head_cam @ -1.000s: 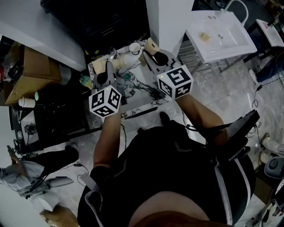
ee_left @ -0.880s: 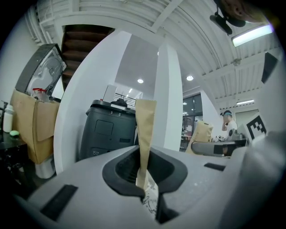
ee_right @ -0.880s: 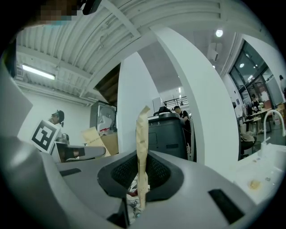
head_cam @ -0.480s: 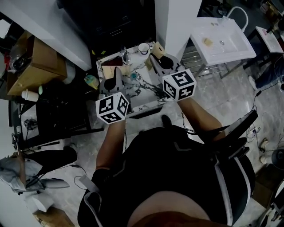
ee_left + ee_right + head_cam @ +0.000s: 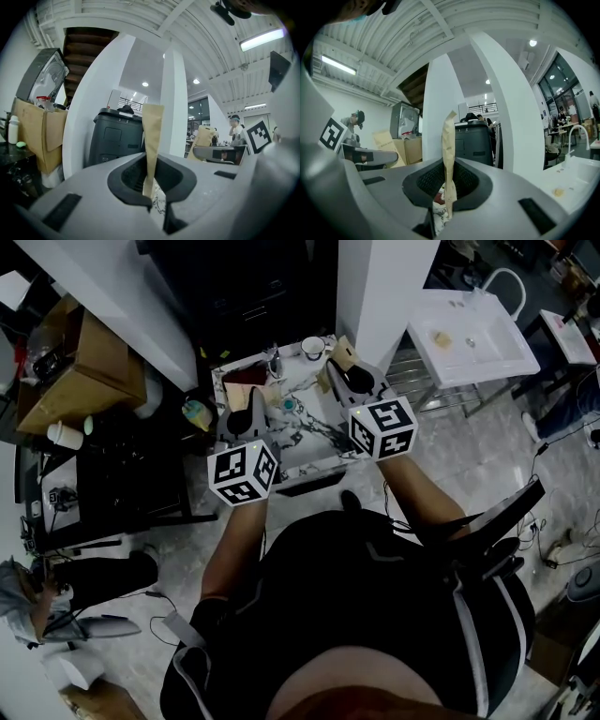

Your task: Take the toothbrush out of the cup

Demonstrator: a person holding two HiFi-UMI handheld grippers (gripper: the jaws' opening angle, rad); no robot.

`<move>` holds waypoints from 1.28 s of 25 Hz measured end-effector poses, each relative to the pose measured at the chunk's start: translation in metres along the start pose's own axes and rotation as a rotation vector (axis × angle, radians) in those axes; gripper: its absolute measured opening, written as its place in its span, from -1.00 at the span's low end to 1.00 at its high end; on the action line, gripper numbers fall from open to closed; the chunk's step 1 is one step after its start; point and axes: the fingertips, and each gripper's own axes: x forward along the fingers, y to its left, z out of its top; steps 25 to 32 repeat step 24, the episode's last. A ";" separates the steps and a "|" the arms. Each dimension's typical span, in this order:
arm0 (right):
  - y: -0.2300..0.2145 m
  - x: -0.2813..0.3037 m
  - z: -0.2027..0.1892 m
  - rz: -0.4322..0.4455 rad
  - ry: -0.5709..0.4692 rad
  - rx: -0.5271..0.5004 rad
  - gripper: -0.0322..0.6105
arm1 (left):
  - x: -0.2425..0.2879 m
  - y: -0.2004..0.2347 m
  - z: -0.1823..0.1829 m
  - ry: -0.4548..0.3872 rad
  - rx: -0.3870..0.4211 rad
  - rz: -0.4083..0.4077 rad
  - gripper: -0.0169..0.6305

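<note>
A white cup [image 5: 313, 347] stands at the far edge of the small marble-patterned table [image 5: 298, 457]. I cannot make out a toothbrush in it; a thin shiny upright thing [image 5: 275, 360] stands to its left. My left gripper [image 5: 249, 401] is over the table's left part, held level. It is shut on a tan paper strip [image 5: 152, 140] that stands upright between its jaws. My right gripper [image 5: 344, 371] is over the right part, near the cup, shut on a second tan strip [image 5: 449, 154]. Neither gripper touches the cup.
A dark bin [image 5: 115, 140] and a white pillar [image 5: 384, 287] stand behind the table. Cardboard boxes [image 5: 89, 371] and a black cluttered shelf [image 5: 112, 484] are at the left. A white sink [image 5: 469, 334] is at the right. A small teal thing [image 5: 288, 405] lies on the table.
Both grippers have drawn back a little from the table's far side toward the person, each still holding its tan strip. The head camera has shifted too.
</note>
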 end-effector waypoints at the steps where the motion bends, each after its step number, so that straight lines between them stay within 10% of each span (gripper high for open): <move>1: 0.000 0.000 0.000 -0.002 -0.001 -0.004 -0.75 | 0.000 0.000 0.000 -0.001 0.004 -0.001 -0.85; 32: -0.016 -0.003 0.001 -0.034 -0.015 -0.001 -0.76 | 0.010 -0.002 0.000 -0.005 0.015 -0.012 -0.85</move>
